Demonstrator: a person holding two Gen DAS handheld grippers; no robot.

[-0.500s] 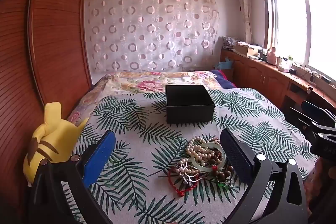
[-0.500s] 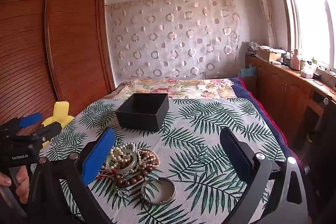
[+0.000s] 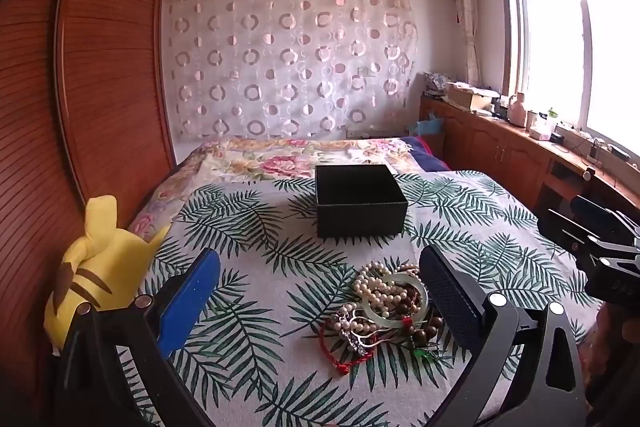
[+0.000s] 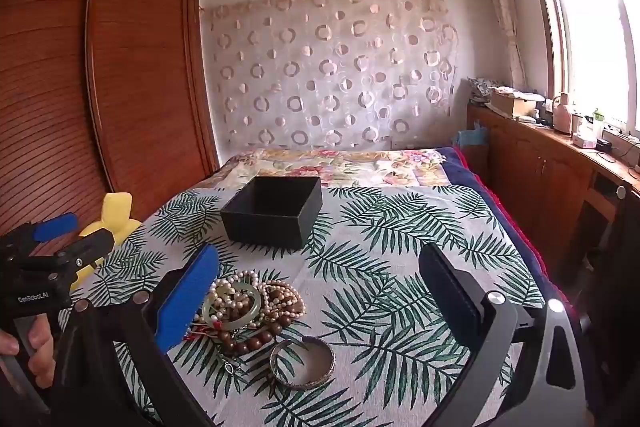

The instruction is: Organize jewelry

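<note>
Both the left gripper (image 3: 320, 283) and right gripper (image 4: 320, 279) hover wide open, empty. The jewelry pile (image 4: 252, 307) lies just in front of the black box (image 4: 272, 213), with a silver bangle (image 4: 302, 363) nearer still.

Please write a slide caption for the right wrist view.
Open jaws above a jewelry pile and bangle, black box behind.

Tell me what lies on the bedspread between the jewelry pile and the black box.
Nothing: in both wrist views only bare leaf-print bedspread separates the jewelry pile from the open black box. The silver bangle lies on the pile's near side instead.
</note>
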